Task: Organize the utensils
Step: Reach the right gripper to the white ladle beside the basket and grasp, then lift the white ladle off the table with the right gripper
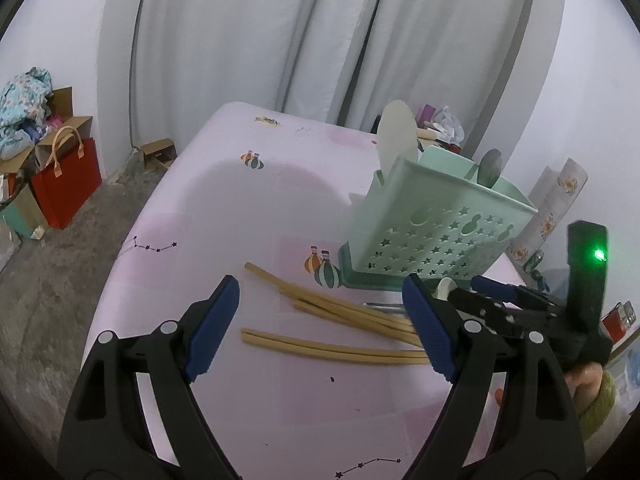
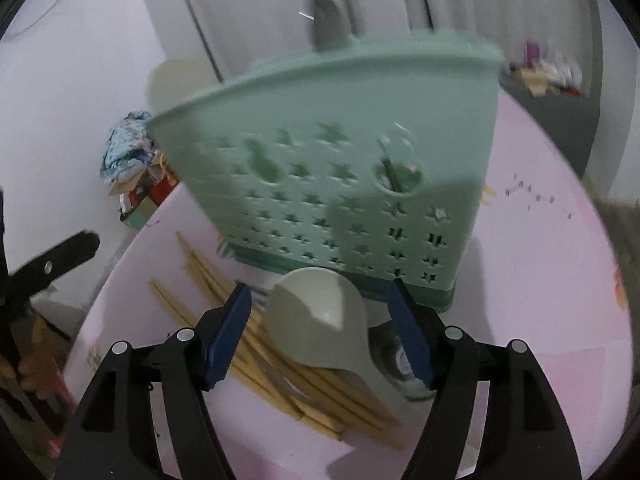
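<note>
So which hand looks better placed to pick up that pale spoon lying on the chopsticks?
Probably the right. The right gripper is open with the spoon between its fingers. The left gripper is open over the chopsticks, farther from the spoon.

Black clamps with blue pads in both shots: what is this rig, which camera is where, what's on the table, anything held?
No robot: a person holds a two-finger tool in each hand, each with a fisheye camera looking along its fingers. One picture is from the left tool, the other from the right tool. Both are open and hold nothing. On the pink table stand a green caddy with utensils in it, loose chopsticks and a pale spoon, which lies between the right tool's fingers, not gripped.
</note>
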